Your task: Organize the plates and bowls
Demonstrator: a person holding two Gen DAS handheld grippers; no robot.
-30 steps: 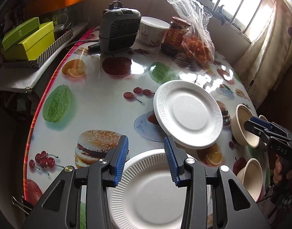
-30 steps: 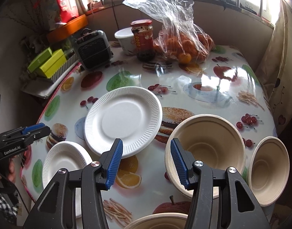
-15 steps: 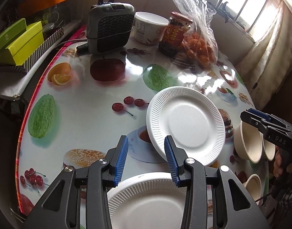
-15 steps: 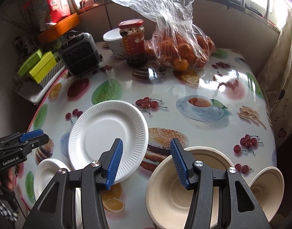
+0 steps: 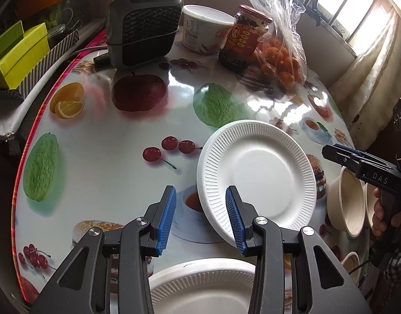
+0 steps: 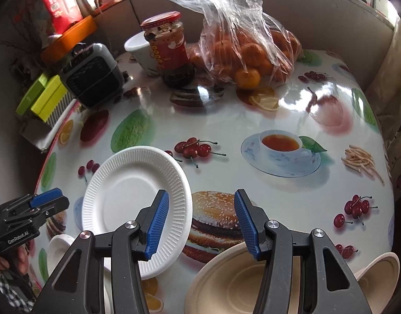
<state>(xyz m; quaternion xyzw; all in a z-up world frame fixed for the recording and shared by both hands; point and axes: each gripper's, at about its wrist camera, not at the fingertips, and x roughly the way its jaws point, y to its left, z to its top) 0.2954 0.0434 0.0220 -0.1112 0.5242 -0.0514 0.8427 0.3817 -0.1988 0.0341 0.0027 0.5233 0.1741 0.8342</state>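
A large white paper plate (image 5: 263, 178) lies mid-table, also in the right wrist view (image 6: 132, 198). A second white plate (image 5: 203, 285) lies under my left gripper (image 5: 200, 217), which is open and empty, its right finger at the large plate's near-left rim. Beige bowls (image 5: 349, 204) stand at the right edge. My right gripper (image 6: 199, 222) is open and empty above a beige bowl (image 6: 232, 285), with another bowl (image 6: 381, 277) to its right. The smaller white plate (image 6: 59, 248) shows at lower left there.
At the back stand a grey fan heater (image 5: 143, 23), a white tub (image 5: 205, 31), a red-lidded jar (image 5: 242, 39) and a plastic bag of oranges (image 6: 247, 52). Yellow-green boxes (image 5: 17, 52) sit on a shelf left of the table edge.
Both grippers have moved forward over the table. The left one now reaches the large plate's rim; the near plate and the bowls have slid lower in view. Both stay open.
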